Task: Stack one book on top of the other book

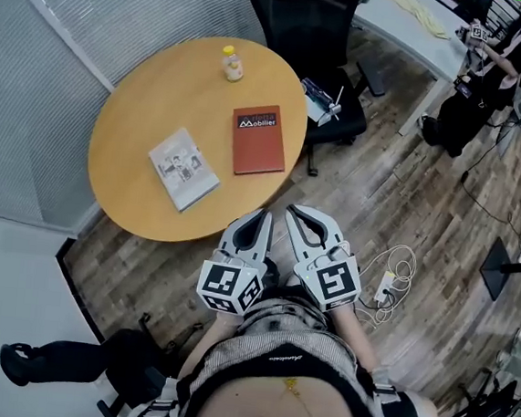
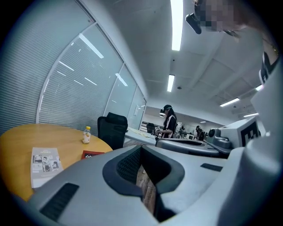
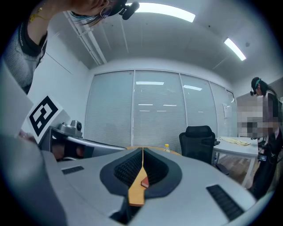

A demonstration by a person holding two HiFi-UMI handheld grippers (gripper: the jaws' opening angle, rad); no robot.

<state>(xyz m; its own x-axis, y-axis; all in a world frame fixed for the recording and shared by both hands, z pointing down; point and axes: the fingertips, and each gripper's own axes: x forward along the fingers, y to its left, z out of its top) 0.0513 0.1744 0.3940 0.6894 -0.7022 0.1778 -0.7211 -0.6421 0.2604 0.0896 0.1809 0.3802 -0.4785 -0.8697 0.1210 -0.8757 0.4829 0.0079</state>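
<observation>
Both books lie flat and apart on the round wooden table (image 1: 138, 100), the red book (image 1: 259, 139) at its right side and the grey comic book (image 1: 184, 168) nearer its front edge. The left gripper (image 1: 261, 220) and right gripper (image 1: 295, 215) hover just off that front edge. Their jaws are fully together and empty, probably because nothing has been reached for yet.

Office: swivel chair (image 1: 301, 24), desks (image 1: 415, 30), glass partitions (image 3: 159, 110).
</observation>
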